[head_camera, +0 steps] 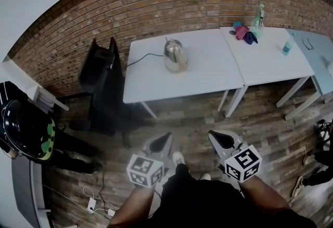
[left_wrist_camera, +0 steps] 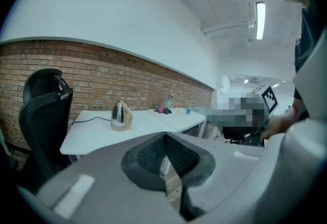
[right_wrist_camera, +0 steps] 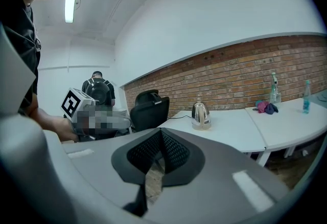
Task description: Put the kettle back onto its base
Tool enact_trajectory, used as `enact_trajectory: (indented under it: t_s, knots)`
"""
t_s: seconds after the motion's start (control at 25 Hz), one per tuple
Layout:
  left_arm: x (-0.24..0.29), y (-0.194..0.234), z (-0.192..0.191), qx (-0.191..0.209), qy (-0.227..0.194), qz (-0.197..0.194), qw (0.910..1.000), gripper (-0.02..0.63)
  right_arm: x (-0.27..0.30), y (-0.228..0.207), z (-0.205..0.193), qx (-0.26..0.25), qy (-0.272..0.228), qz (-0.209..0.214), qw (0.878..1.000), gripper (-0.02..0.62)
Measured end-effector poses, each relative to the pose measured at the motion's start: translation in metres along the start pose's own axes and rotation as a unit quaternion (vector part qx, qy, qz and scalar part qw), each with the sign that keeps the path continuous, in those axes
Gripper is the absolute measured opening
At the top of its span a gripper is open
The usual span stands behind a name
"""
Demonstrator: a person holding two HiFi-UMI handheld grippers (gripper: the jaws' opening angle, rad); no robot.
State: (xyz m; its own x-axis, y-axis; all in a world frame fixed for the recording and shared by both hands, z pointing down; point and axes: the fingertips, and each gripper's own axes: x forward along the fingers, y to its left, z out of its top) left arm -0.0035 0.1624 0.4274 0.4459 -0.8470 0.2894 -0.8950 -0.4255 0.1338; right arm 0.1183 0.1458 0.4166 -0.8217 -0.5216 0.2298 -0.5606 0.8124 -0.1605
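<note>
A shiny steel kettle (head_camera: 175,56) stands upright on the white table (head_camera: 208,78) by the brick wall, with a black cord (head_camera: 141,57) running to its foot. Its base shows only as a tan band under it. The kettle is also small and far off in the left gripper view (left_wrist_camera: 121,115) and the right gripper view (right_wrist_camera: 201,114). My left gripper (head_camera: 164,139) (left_wrist_camera: 165,154) and right gripper (head_camera: 218,138) (right_wrist_camera: 161,149) hang side by side over the wooden floor, well short of the table. Both are shut, with nothing between the pads.
A black office chair (head_camera: 101,73) stands at the table's left end. A second white table (head_camera: 270,52) to the right carries bottles (head_camera: 258,16) and crumpled cloths (head_camera: 244,33). A person in black (head_camera: 26,128) stands at far left. A power strip (head_camera: 93,204) lies on the floor.
</note>
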Motion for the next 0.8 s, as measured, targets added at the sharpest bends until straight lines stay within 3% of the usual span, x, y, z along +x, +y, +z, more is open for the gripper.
enact_trajectory:
  t_s: [0.8]
  knots:
    - [-0.0024, -0.0004, 0.0045, 0.004, 0.002, -0.002, 1.0000, 0.001, 0.0000, 0.0028, 0.0020, -0.002, 0.000, -0.002, 1.000, 0.023]
